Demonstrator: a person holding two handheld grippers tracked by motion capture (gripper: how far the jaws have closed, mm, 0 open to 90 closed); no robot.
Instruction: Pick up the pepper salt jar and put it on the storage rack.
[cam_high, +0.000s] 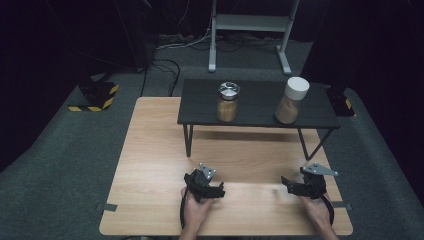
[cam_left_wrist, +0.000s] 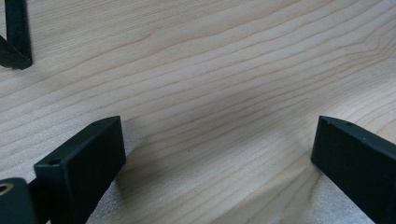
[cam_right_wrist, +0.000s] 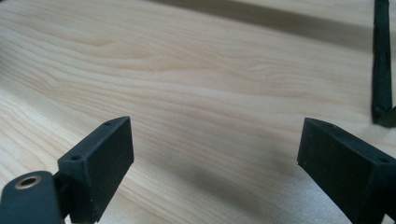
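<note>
The table (cam_high: 150, 150) is pale wood with a smooth, faintly satin finish; its fine wavy grain runs plainly across both gripper views. Each hand-held gripper, left (cam_high: 216, 189) and right (cam_high: 287, 184), is matt black plastic, its jaws flat-faced with small screw holes, and each carries a dull grey metal-looking plate on top. At 12 o'clock on the table stands a small shelf (cam_high: 260, 95) with a matt, dark slatted top and thin black metal legs. On it, one clear jar (cam_high: 227, 102) has a shiny silver metal lid; the other jar (cam_high: 291, 101) has a matt white lid. The floor (cam_high: 60, 150) is rough grey carpet.
</note>
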